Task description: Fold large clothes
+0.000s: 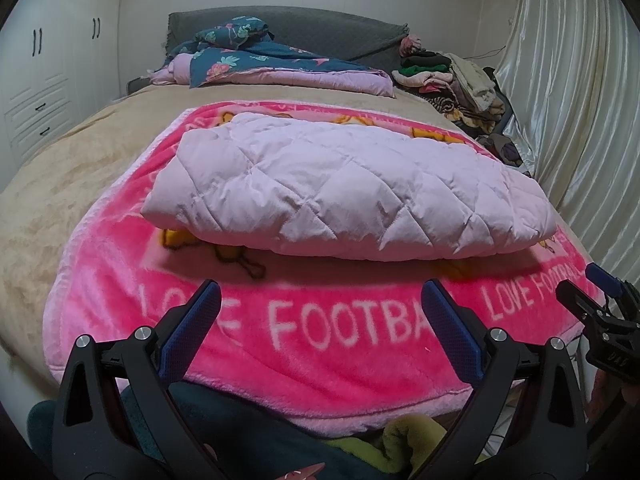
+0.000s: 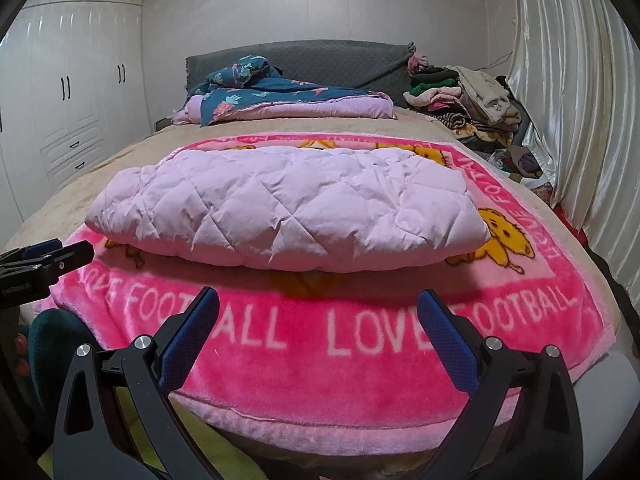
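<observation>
A pale pink quilted jacket (image 1: 340, 192) lies folded into a thick flat bundle on a bright pink "LOVE FOOTBALL" blanket (image 1: 312, 344) on the bed; it also shows in the right wrist view (image 2: 280, 208), on the same blanket (image 2: 320, 380). My left gripper (image 1: 320, 304) is open and empty, held over the blanket's near edge, short of the jacket. My right gripper (image 2: 318, 308) is open and empty, likewise in front of the jacket. Each gripper shows at the other view's edge: the right one (image 1: 600, 300), the left one (image 2: 52, 256).
A beige bedspread (image 1: 60, 200) covers the bed. A blue floral quilt (image 1: 256, 60) and a clothes pile (image 1: 460, 80) lie at the grey headboard. White wardrobes (image 2: 68, 100) stand left, a cream curtain (image 2: 580, 100) right. Dark teal and yellow-green fabric (image 1: 400, 440) lies below the bed edge.
</observation>
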Available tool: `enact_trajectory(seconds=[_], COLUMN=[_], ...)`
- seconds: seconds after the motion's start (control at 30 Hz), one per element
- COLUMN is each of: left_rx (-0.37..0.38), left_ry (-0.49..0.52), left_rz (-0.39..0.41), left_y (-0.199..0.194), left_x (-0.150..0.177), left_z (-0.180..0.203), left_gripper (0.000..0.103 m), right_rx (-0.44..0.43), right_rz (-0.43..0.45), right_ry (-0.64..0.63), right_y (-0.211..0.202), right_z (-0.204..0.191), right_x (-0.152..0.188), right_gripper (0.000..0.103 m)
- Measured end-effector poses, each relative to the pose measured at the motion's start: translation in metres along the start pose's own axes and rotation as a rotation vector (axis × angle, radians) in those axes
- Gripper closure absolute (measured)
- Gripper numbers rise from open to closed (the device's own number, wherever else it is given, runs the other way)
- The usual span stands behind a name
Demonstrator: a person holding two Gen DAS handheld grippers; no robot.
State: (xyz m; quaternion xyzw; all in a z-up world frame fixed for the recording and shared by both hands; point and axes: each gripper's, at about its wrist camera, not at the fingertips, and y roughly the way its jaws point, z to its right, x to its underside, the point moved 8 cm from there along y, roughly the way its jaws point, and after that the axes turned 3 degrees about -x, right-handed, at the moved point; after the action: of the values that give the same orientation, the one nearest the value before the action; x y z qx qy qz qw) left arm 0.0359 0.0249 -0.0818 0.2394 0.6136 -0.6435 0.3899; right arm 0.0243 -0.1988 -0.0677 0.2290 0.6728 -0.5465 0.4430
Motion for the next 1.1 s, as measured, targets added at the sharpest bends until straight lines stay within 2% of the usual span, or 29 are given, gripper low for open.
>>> enact_trajectory(seconds=[0.43,0.57,0.67,0.77,0.87,0.97,1.0,1.1], left_rx=[0.000,-0.031,-0.082,-0.060,-0.064,-0.085,-0.099,-0.164], left_ry=[0.002,0.009,0.008,-0.042,-0.086,-0.173,-0.216,-0.329], left_rz=[-0.018,-0.019,-0.045,-0.078,-0.085,-0.094,-0.091,-0.082], left_y=[0.007,0.009,0.016,0.022,0.029,0.040,0.044,0.058], left_x=[0.003,0.004,0.006,0.009,0.004,-0.011,-0.017,-0.042], left_z=[-0.002,-0.004,-0.010,-0.021,-0.041,-0.082,-0.102,-0.176], left_gripper=[0.009,0.009,0.009,0.009,0.009,0.009,0.009,0.009], right_rx=[0.016,0.035,0.077,0.158,0.262,0.444,0.532,0.716], right_rz=[-0.006,-0.004,0.017,0.078,0.117,0.125,0.094,-0.021], right_ry=[-0.002,-0.005,0.014,0.057,0.140,0.216,0.263,0.408], right_y=[0.004,0.006,0.003,-0.007,-0.017,-0.029,-0.033,-0.045], right_z=[0.002,0.005,0.015,0.040,0.091,0.170,0.210,0.315], right_x=[0.002,0.001,0.000,-0.008,-0.010,0.002,0.014,0.059], right_gripper=[0.004,0.004,0.004,0.004,0.004,0.004,0.004,0.004])
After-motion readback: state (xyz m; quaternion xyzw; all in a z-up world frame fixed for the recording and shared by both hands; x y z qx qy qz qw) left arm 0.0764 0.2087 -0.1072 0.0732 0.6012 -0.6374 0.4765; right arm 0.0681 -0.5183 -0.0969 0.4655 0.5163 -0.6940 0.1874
